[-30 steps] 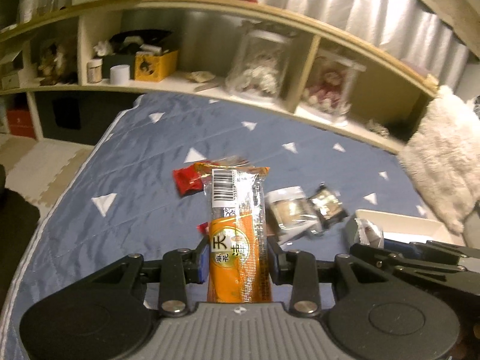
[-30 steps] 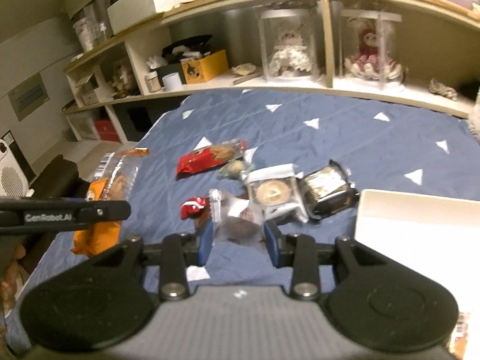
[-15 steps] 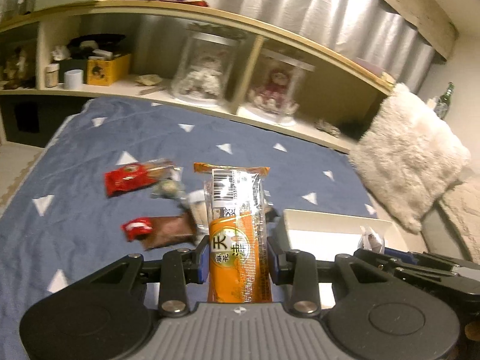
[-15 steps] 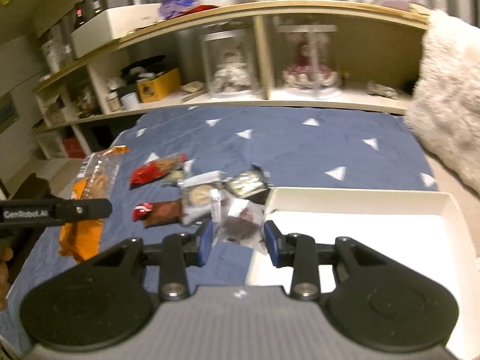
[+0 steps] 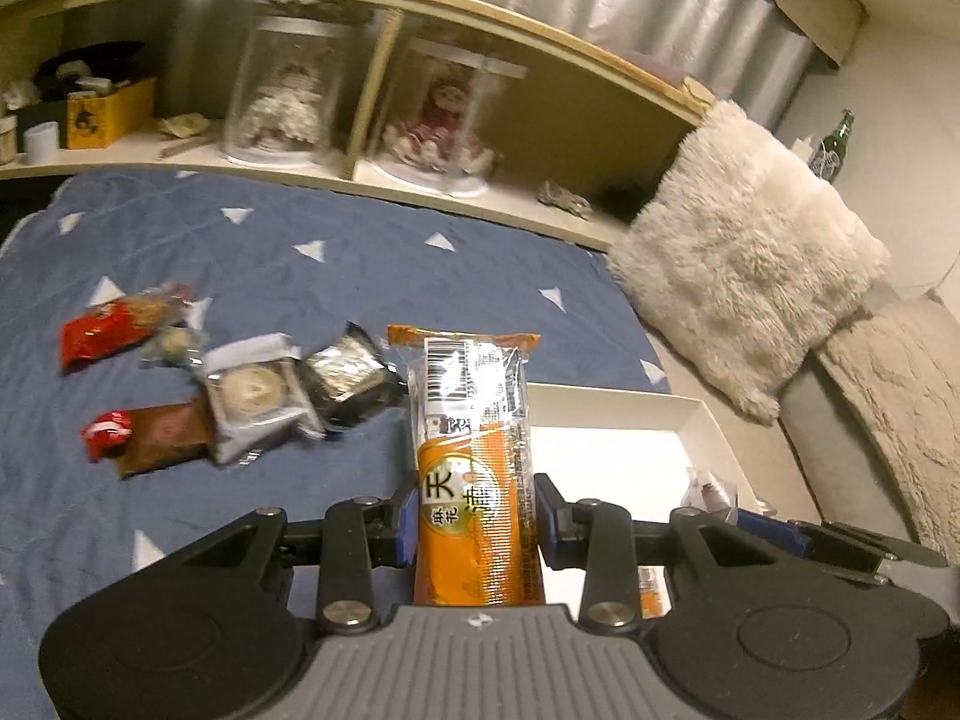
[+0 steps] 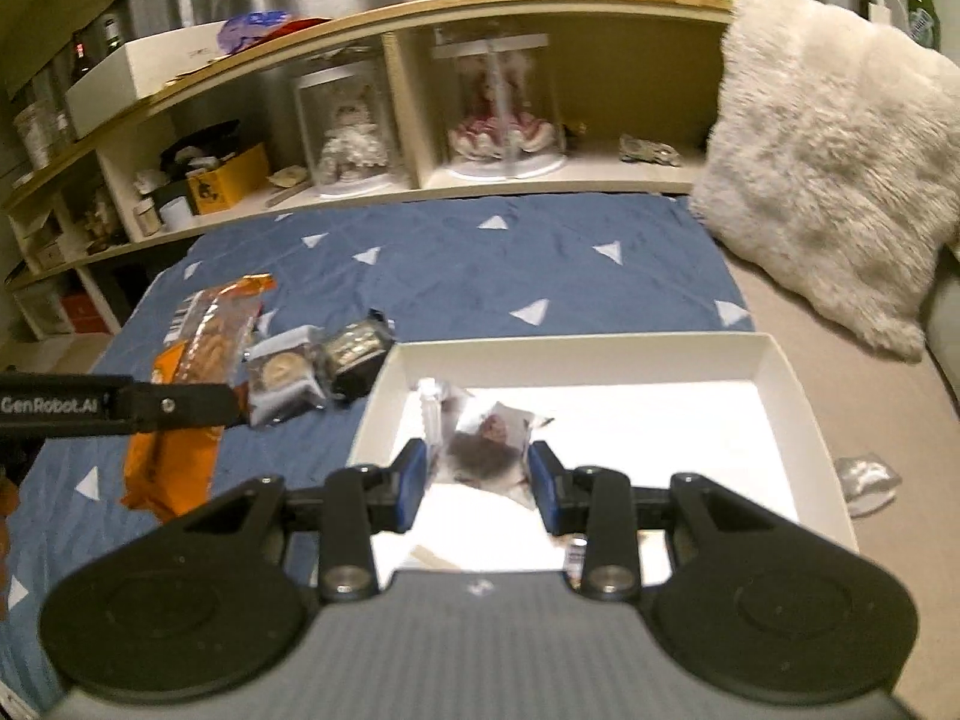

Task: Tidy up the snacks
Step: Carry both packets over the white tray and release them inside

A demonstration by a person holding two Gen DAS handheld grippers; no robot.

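Both tools match: the left gripper (image 5: 474, 519) and right gripper (image 6: 478, 477) show black linkage arms, silver pivot screws, blue pads, ribbed grey bodies, and white "GenRobot.AI" lettering along one black finger.

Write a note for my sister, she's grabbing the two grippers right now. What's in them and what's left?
Left gripper: shut on the long orange snack pack, held beside the white box.
Right gripper: shut on a small clear snack packet, over the box.
Done: both snacks picked up; a little something may already lie in the box, hard to tell.
Left: drop both in, then fetch the five snacks on the blue blanket.
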